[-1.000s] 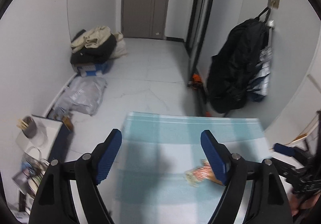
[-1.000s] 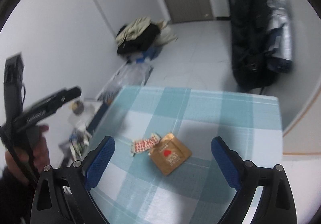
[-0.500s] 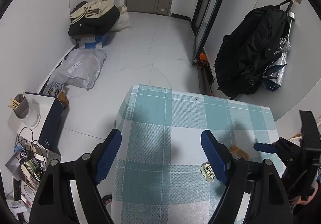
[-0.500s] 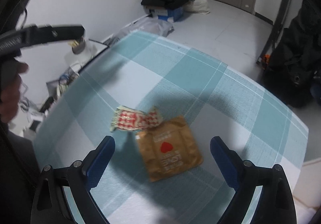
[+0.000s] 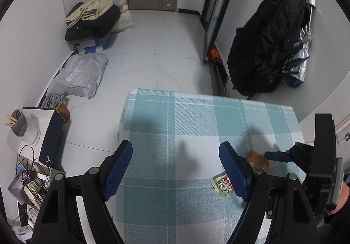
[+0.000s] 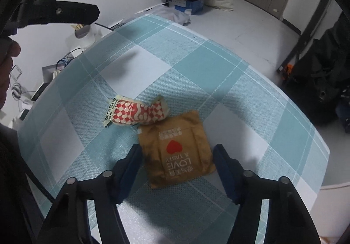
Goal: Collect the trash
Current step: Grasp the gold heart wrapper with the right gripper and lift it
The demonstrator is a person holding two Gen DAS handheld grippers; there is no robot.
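Now your right gripper (image 6: 177, 163) has dropped close over the table (image 6: 251, 91) and narrowed since half a second ago, so a pick looks about to begin. Its jaws stand partly open, holding nothing, with the brown wrapper (image 6: 177, 150) lying flat between the 2 fingers, the left one nearly at its edge. The red checkered wrapper (image 6: 135, 112) lies just beyond, touching the brown one's far corner. Your left gripper (image 5: 176, 169) hovers wide open and empty, with both wrappers past its right finger.

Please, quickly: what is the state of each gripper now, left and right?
Left gripper: open, holding nothing, above the checked tablecloth.
Right gripper: open, its fingers on either side of the brown paper bag, not closed on it.
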